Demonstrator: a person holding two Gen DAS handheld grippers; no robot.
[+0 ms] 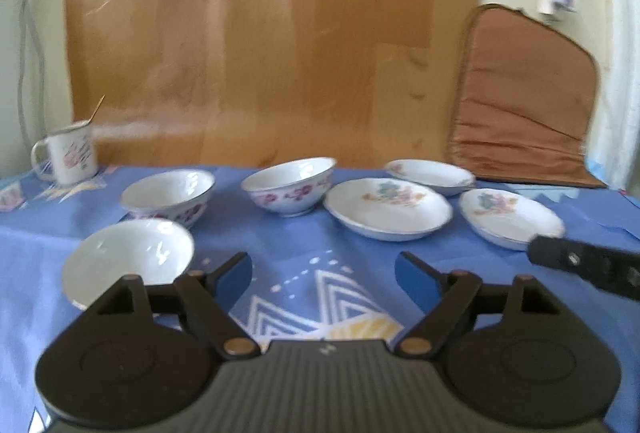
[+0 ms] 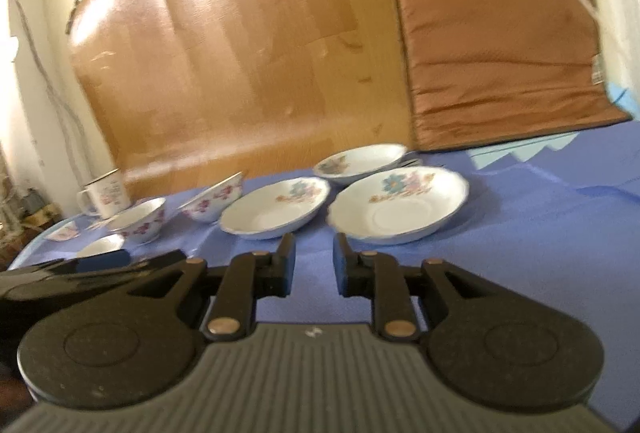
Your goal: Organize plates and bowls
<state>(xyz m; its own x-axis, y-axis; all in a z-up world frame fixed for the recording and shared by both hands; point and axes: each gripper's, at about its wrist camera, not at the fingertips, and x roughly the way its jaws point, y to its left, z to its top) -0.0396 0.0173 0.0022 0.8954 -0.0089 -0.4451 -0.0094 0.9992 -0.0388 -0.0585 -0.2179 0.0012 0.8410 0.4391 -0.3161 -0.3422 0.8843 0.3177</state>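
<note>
Three white bowls stand on the blue cloth: a near one [image 1: 128, 263], one with purple flowers behind it [image 1: 168, 196] and a middle one [image 1: 289, 189]. Three flowered plates lie to the right: a middle plate [image 1: 388, 208], a right plate [image 1: 510, 217] and a far plate [image 1: 430, 172]. My left gripper [image 1: 323, 273] is open and empty, just right of the near bowl. My right gripper [image 2: 314, 261] is open with a narrow gap, empty, in front of the nearest plate [image 2: 400, 209]. The middle plate [image 2: 276, 209] and far plate [image 2: 360, 159] lie beyond.
A white enamel mug [image 1: 70, 153] stands at the back left of the blue tablecloth [image 1: 304, 257]. A wooden board [image 1: 260, 33] and a brown cushion [image 1: 524, 97] lean against the wall behind. The right gripper's finger [image 1: 584, 265] shows at the right of the left wrist view.
</note>
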